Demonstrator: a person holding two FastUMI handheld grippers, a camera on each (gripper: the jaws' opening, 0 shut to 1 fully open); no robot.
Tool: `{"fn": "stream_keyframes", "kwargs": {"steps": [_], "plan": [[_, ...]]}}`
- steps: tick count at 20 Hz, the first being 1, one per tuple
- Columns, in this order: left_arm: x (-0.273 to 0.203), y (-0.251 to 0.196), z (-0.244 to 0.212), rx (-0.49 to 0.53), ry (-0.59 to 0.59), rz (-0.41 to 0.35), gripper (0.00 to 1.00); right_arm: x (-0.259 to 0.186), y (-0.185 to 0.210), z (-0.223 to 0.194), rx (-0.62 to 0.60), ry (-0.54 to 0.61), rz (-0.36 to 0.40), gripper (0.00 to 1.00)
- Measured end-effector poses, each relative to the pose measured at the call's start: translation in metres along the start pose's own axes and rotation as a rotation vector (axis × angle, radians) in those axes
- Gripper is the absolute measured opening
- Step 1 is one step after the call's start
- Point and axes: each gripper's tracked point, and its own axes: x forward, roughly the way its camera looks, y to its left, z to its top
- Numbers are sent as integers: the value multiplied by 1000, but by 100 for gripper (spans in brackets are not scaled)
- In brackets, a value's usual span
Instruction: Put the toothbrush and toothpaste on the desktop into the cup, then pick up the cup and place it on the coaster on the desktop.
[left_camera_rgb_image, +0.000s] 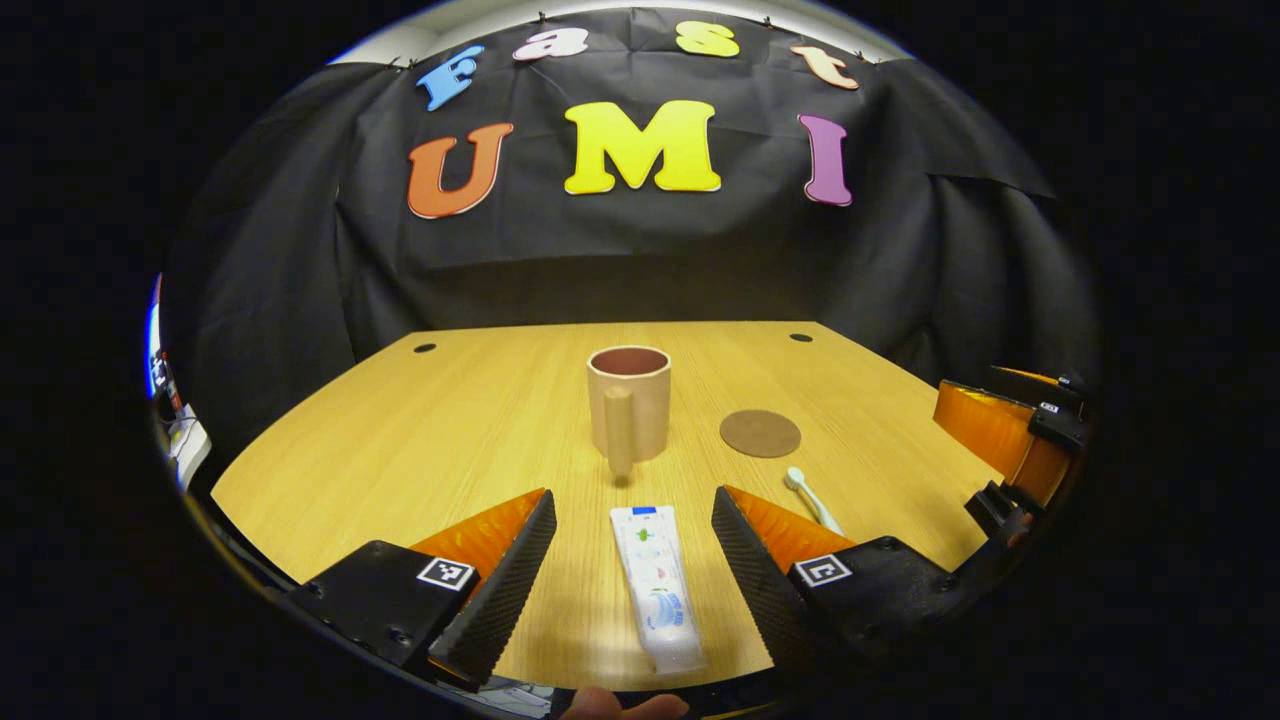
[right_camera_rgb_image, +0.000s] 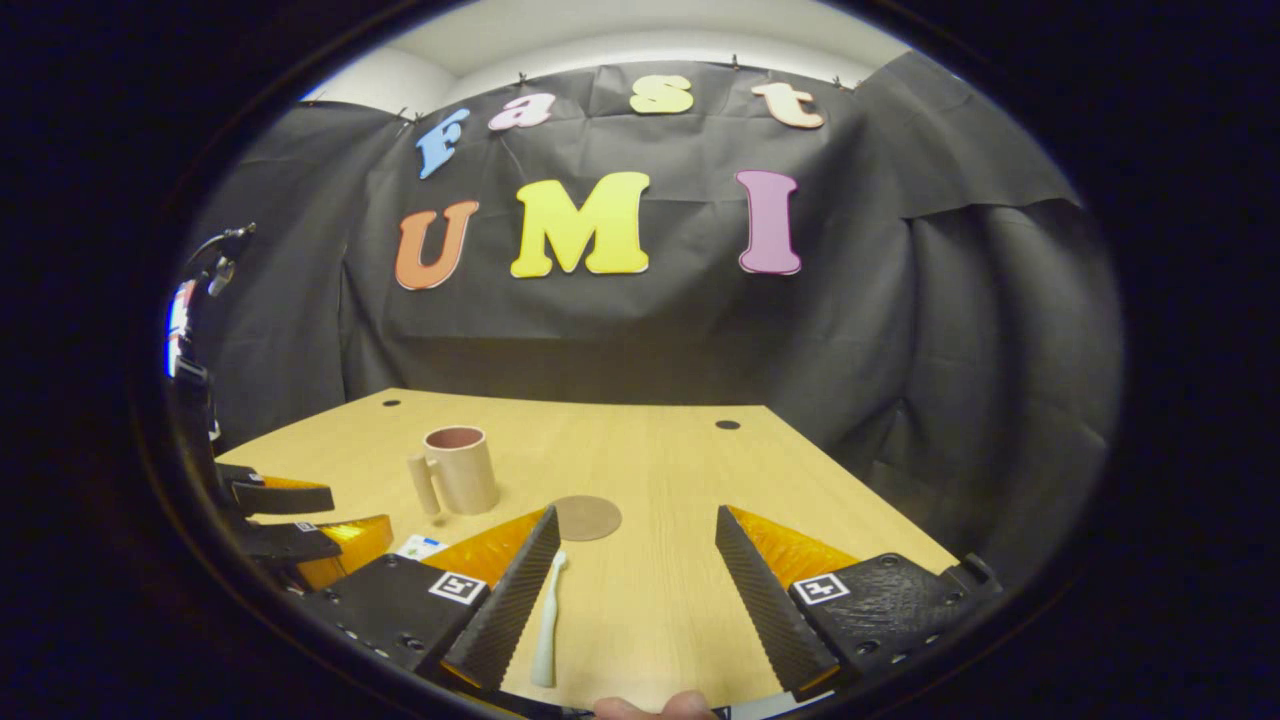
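A beige cup (left_camera_rgb_image: 630, 400) with a dark inside stands upright mid-table, handle toward me. A white toothpaste tube (left_camera_rgb_image: 655, 585) lies flat between the spread fingers of my left gripper (left_camera_rgb_image: 633, 525), which is open and touches nothing. A round brown coaster (left_camera_rgb_image: 760, 433) lies right of the cup. A pale toothbrush (left_camera_rgb_image: 812, 498) lies near it. In the right gripper view the toothbrush (right_camera_rgb_image: 548, 620) lies along the inner side of the left finger of my right gripper (right_camera_rgb_image: 635, 545), which is open. The cup (right_camera_rgb_image: 460, 470) and coaster (right_camera_rgb_image: 585, 517) lie beyond it.
The wooden desk (left_camera_rgb_image: 450, 440) has two small dark holes near its far edge and ends at the black cloth wall. The right gripper's body (left_camera_rgb_image: 1010, 430) shows at the desk's right edge; the left gripper (right_camera_rgb_image: 290, 525) shows at the left in the right gripper view.
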Motion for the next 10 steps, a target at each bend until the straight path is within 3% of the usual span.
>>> {"fn": "stream_keyframes", "kwargs": {"steps": [10], "plan": [[13,-9,-60,-32,200,-9,98,9,2,-30,3,81,18,95]]}}
